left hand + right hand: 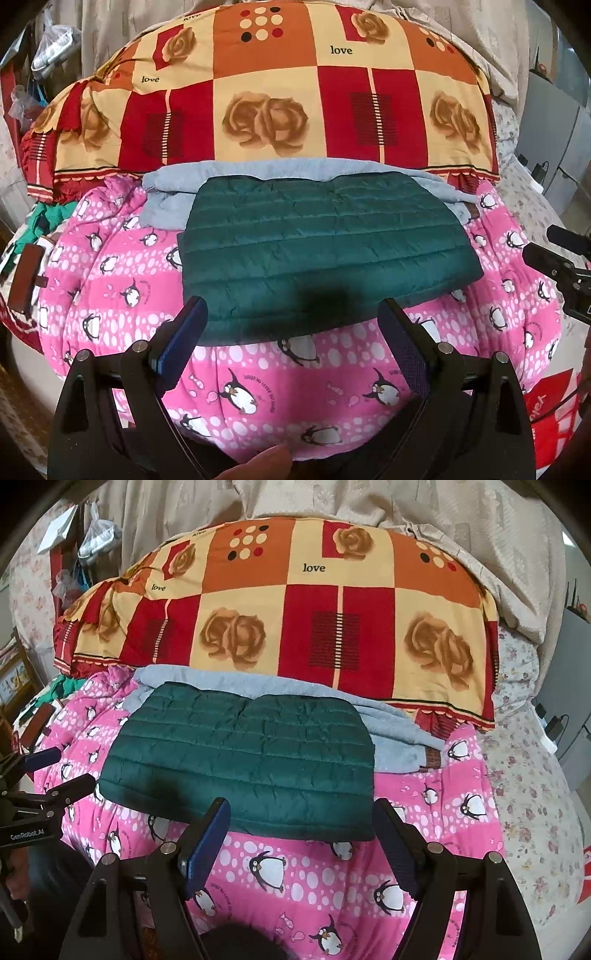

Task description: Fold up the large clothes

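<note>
Above the pink quilt [110, 295] we hold left gripper [291, 317] and right gripper [301, 816] wide open, empty. We count one folded green jacket [317, 251], one grey garment [166, 206] beneath.

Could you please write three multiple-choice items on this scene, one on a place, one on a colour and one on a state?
1. What does the green jacket partly lie on at its far edge?
A. a grey garment
B. a cardboard box
C. a wooden chair

2. What is the main colour of the penguin quilt?
A. blue
B. pink
C. black

3. What state are the left tool and the right tool in?
A. both open and holding nothing
B. both shut on the jacket
C. left shut on the quilt, right open

Answers: 1 A, the grey garment shows beyond the jacket's far edge and right side. 2 B, its ground is pink with white dots. 3 A, each wrist view shows spread fingers with nothing between them.
</note>
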Motion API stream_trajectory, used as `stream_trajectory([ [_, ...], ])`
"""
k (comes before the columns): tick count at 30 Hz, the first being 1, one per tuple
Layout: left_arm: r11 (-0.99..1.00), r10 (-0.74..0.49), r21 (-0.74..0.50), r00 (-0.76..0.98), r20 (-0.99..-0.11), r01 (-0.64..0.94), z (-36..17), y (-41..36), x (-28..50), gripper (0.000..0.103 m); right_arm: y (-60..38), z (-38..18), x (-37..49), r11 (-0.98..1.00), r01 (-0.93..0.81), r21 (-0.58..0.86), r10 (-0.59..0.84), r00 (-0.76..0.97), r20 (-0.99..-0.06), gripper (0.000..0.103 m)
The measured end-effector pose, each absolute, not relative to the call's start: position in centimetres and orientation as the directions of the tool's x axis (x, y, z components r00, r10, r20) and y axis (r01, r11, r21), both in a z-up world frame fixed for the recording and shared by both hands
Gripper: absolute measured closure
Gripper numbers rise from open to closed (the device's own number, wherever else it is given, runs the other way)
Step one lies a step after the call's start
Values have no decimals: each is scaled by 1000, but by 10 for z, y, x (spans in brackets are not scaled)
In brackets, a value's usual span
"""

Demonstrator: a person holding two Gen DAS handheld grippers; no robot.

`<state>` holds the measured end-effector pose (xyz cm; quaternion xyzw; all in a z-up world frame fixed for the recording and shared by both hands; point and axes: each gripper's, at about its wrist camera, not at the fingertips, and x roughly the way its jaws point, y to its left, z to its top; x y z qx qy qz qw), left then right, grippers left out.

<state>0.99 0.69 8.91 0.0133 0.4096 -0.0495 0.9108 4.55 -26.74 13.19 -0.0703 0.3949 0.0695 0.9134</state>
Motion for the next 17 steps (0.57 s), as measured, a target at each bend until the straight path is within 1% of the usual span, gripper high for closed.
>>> stream_trajectory([
  [17,994,-98,-42,698,-710,97,98,14,-8,10,-261,138,34,980,-182,-83,68,693,-718,27],
])
